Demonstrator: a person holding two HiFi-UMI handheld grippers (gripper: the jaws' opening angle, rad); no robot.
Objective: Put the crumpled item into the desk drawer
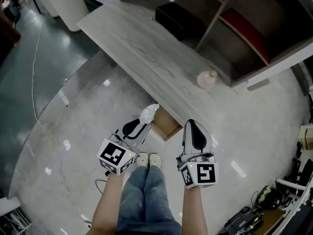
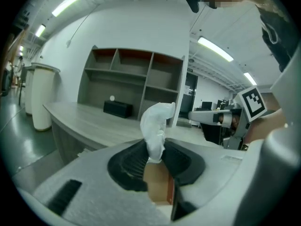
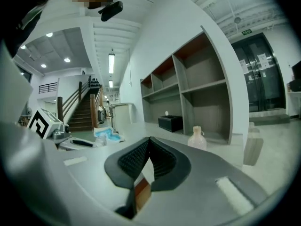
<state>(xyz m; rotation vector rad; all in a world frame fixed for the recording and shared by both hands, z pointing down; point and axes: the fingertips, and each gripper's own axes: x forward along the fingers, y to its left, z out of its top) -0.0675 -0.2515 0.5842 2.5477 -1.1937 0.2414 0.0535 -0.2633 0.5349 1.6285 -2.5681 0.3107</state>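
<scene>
The crumpled white item [image 1: 148, 113] sticks up from my left gripper [image 1: 145, 124], which is shut on its lower end. In the left gripper view the crumpled item [image 2: 156, 123] stands between the dark pads [image 2: 133, 163], directly above the brown open drawer [image 2: 160, 186]. That drawer [image 1: 166, 125] juts out from under the grey wooden desk [image 1: 146, 58]. My right gripper [image 1: 191, 124] hovers just right of the drawer with its jaws shut on nothing. In the right gripper view the tips of the right gripper [image 3: 149, 141] meet, and a strip of the drawer [image 3: 142, 192] shows below.
A pale pink bottle [image 1: 207, 79] and a black box [image 1: 176, 17] sit on the desk by the shelf unit [image 1: 244, 28]. A white bin [image 1: 66, 4] stands at the far left. A cable [image 1: 34, 82] trails over the floor; gear lies at the bottom right [image 1: 269, 199].
</scene>
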